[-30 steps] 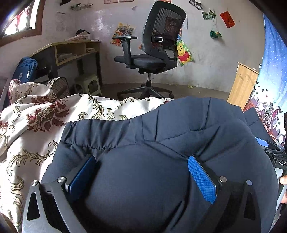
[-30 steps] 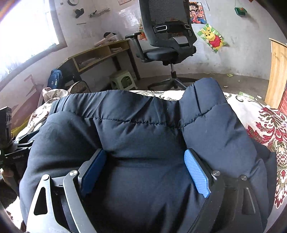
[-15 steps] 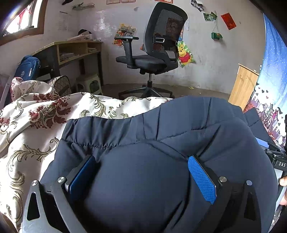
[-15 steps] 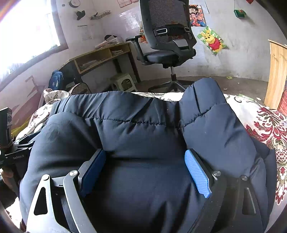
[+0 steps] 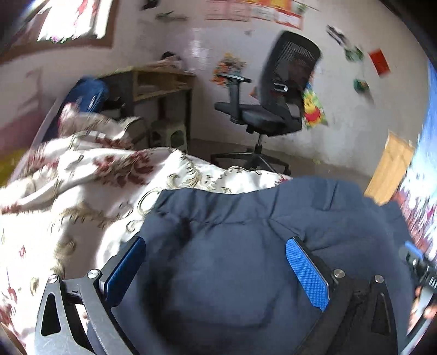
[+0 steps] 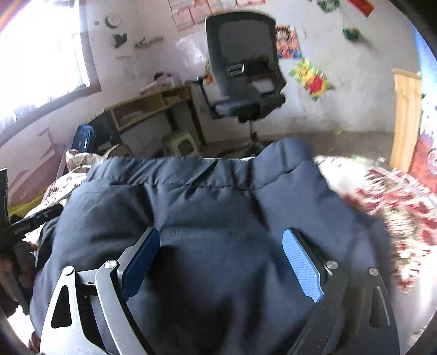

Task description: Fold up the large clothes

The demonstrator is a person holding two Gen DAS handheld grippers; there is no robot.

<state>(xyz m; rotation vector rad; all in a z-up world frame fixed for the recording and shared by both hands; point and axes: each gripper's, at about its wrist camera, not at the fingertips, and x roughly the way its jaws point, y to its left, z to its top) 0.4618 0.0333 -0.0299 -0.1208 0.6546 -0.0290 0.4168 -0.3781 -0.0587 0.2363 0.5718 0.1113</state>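
Gripping navy jacket (image 5: 232,273): both claws (image 5: 215,262) (image 6: 221,254); window (image 6: 41,68) clear right view only.

No readable text anywhere. White lettering on the black gripper body (image 6: 26,228) at the left edge too blurred to make out; wall posters (image 5: 254,11) likewise smeared beyond reading.

Both views now sit higher in the room: the office chair (image 5: 275,109) and desk (image 6: 148,105) stand lower in the frame, more wall above them. In the left view the left gripper (image 5: 215,262) rolls, tilting the scene. The navy padded jacket (image 6: 218,218) bunches higher between both jaw pairs.
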